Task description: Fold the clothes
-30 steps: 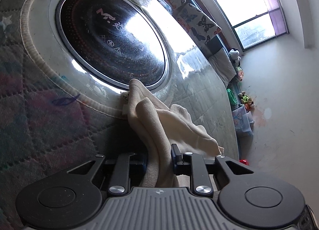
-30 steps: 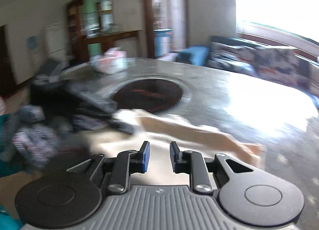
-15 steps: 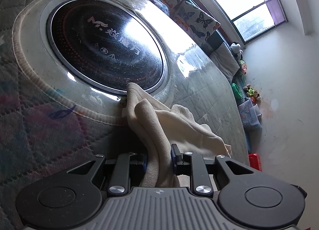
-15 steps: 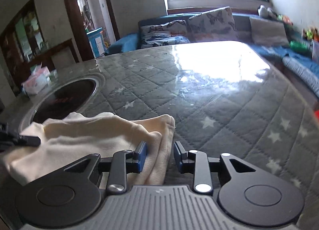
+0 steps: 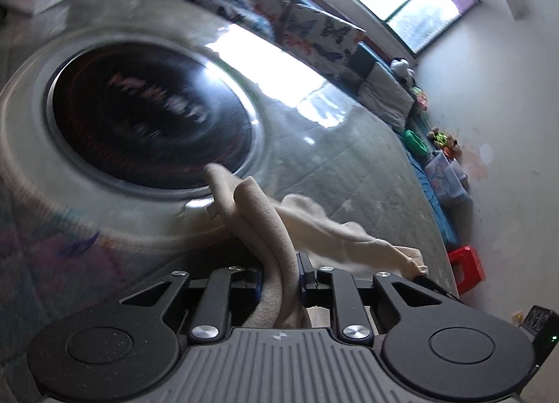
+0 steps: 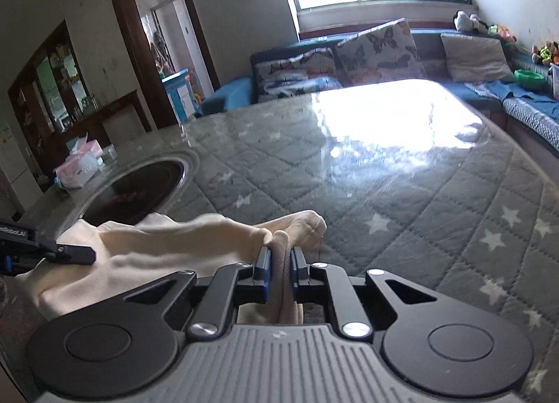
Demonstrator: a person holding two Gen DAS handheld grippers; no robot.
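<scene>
Table (image 6: 401, 193): grey star-quilted cover under clear sheet, round black cooktop (image 6: 136, 190) inset, cream garment (image 6: 167, 246) near it, tissue pack (image 6: 78, 167) far edge.

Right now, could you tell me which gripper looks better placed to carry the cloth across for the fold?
Probably the right gripper: its closing jaws pinch the cream cloth at its free end beside bare quilted table. The left gripper anchors the far end.

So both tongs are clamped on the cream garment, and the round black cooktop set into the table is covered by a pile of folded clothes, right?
Not quite. The left tongs and right tongs do pinch the cream garment, their jaws closing on it, but the round black cooktop is bare, with only the garment's edge near its rim. The left wrist view shows this.
</scene>
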